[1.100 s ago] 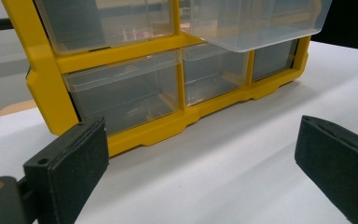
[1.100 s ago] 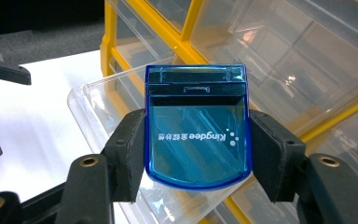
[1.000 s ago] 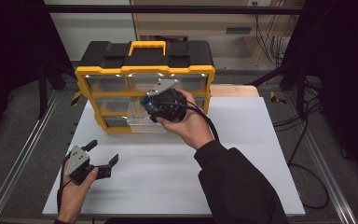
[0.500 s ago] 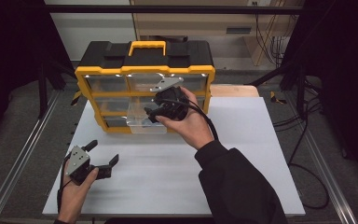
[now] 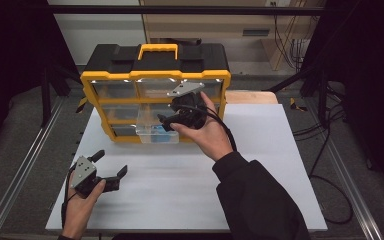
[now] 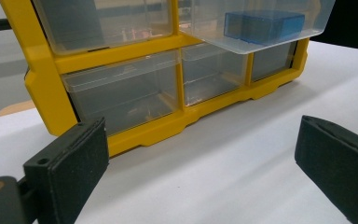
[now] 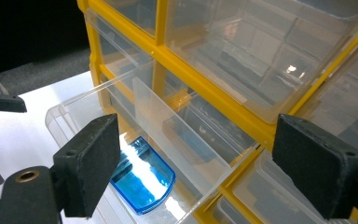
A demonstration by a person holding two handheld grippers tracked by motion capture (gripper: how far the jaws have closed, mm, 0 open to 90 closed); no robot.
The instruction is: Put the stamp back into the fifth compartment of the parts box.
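Over the pulled-out clear plastic drawer (image 5: 156,131) of the yellow-framed organiser box (image 5: 155,80), the right gripper (image 5: 166,120) hovered, jaws just spread and empty (seemingly having dropped the blue case (image 7: 142,181) inside), while the left gripper (image 5: 111,167) rested agape on the white table (image 5: 180,190).

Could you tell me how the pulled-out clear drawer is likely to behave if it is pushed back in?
The drawer looks like thin, stiff plastic, so it should probably slide easily. It holds just a small blue box, so it is likely light. That box may shift.

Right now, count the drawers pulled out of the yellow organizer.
1: a clear drawer holding a blue item, pulled out of the organizer in its middle row. The rest look pushed in.
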